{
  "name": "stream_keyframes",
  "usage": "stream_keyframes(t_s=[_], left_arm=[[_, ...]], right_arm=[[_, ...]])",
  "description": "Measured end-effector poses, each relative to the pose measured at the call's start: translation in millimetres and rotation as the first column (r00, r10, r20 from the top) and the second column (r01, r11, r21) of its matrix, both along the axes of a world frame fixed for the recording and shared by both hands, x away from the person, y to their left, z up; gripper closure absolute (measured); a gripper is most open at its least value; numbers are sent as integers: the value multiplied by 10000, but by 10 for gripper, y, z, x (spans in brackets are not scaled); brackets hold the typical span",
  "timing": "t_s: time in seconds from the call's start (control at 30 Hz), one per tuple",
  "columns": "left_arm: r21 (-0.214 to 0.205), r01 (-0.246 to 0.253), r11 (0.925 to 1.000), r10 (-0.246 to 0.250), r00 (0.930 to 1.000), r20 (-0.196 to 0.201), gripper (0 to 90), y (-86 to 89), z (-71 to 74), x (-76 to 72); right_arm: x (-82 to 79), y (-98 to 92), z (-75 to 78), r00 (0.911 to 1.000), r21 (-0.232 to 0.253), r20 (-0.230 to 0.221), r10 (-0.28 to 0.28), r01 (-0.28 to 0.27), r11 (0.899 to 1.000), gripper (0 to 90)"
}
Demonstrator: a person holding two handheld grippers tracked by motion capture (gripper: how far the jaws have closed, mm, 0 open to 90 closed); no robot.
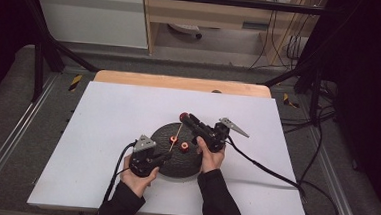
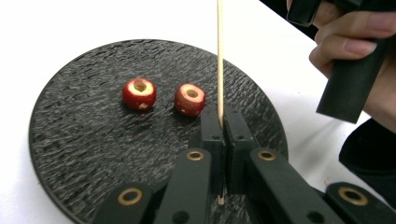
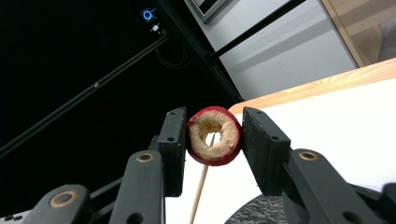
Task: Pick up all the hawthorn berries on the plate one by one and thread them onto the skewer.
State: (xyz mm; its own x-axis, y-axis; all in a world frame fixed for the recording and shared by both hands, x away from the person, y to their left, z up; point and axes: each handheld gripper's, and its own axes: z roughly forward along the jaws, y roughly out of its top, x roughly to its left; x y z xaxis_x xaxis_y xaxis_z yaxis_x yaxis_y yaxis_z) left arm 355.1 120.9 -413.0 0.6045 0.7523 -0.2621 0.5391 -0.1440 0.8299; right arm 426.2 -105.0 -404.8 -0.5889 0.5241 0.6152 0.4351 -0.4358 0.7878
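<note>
Left hand-held gripper point(image 1: 167, 156) low over the near left edge of the round black plate point(image 1: 162, 136), jaws pressed together on a thin wooden skewer point(image 1: 175, 137). In the left gripper view, same hand-held gripper point(image 2: 223, 122) pinching the skewer point(image 2: 220, 56) near its lower end, stick rising upright from between the pads and out through the top edge. Beyond it, two cored red fruit pieces point(image 2: 139, 93) point(image 2: 189, 99) lying side by side on the plate point(image 2: 70, 140), close together but apart, hollow centres facing up. In the high view, those two pieces point(image 1: 173, 140) point(image 1: 184, 146) near the plate's middle, just beside the skewer.

Right hand-held gripper point(image 1: 183, 117) raised over the far side of the plate, angled toward the skewer's upper end, held by the right hand point(image 1: 209, 156). Jaws partly spread and clamped on a third cored red fruit ring point(image 1: 183, 116). In the right gripper view, hand-held gripper point(image 3: 215, 136) squeezing the ring point(image 3: 229, 137) from both sides, hollow centre facing the camera, skewer tip point(image 3: 203, 179) showing through the hole and running down below the ring.

Plate resting on a white sheet over the tabletop point(image 1: 180, 82), wooden edge showing at the far side. Left hand point(image 1: 136, 179) gripping from below, dark sleeves entering from the bottom edge.
</note>
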Motion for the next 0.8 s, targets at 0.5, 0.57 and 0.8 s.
stream_keyframes(t_s=[0.5,0.57,0.8], left_arm=[[-69,-109,9999,111,9994,343,882,-25,5,-13],[-124,-195,9997,200,9989,419,883,-15,24,-14],[-145,-289,9995,295,9988,380,882,-22,44,34]], right_arm=[[-42,1,-1,9998,-128,-68,170,-171,9998,619],[-48,9,-12,9989,-175,-307,364,-369,9992,619],[-115,57,-92,9953,-348,-567,788,-808,9961,620]])
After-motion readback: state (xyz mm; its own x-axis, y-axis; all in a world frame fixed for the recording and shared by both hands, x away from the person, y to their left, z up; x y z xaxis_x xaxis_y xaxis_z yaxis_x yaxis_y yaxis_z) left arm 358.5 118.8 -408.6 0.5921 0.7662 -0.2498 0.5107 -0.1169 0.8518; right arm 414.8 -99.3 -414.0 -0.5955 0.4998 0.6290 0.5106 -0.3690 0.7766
